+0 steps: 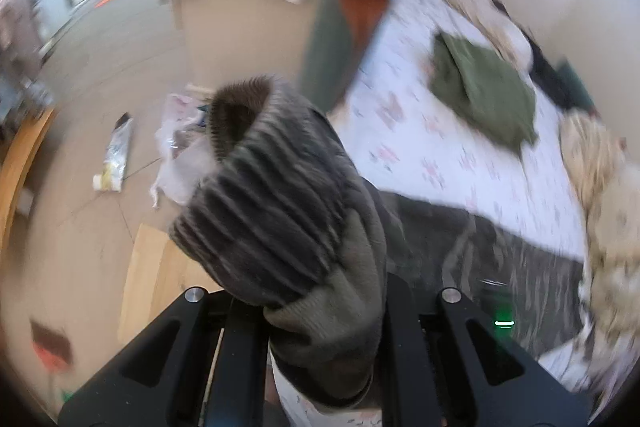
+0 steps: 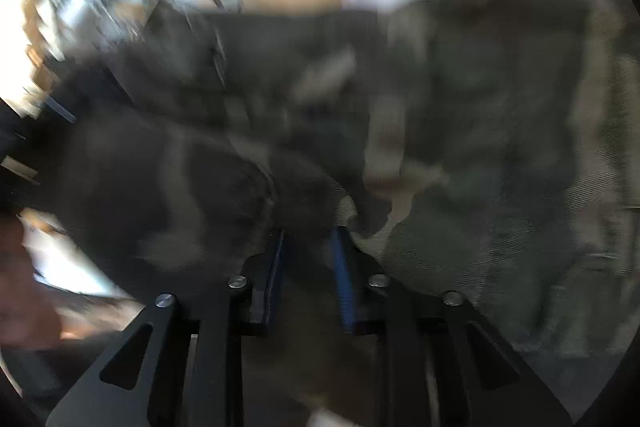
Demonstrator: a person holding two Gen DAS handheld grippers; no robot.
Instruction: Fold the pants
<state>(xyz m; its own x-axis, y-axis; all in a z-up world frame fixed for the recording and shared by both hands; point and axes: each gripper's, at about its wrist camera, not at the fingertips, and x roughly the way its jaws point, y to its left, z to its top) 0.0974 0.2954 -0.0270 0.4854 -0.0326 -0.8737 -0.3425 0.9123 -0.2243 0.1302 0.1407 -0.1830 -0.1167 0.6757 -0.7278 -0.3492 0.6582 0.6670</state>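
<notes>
left gripper (image 1: 320, 339) clamps the pants' ribbed cuff (image 1: 264, 195); only its view shows the folded green garment (image 1: 484, 99). right gripper (image 2: 308, 247) pinches blurred pants (image 2: 480, 107).

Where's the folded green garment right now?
In the left wrist view, the green garment lies upper right on the floral sheet, beyond the grey pants.

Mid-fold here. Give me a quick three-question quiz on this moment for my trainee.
1. True or false: the left tongs are shut on the ribbed cuff of the pants.
2. The folded green garment lies on: A a chair; B the floral sheet; C a shelf.
3. Fill in: in the right wrist view, most of the frame is filled by the blurred grey ____.

Key: 1 true; 2 B; 3 pants.
</notes>
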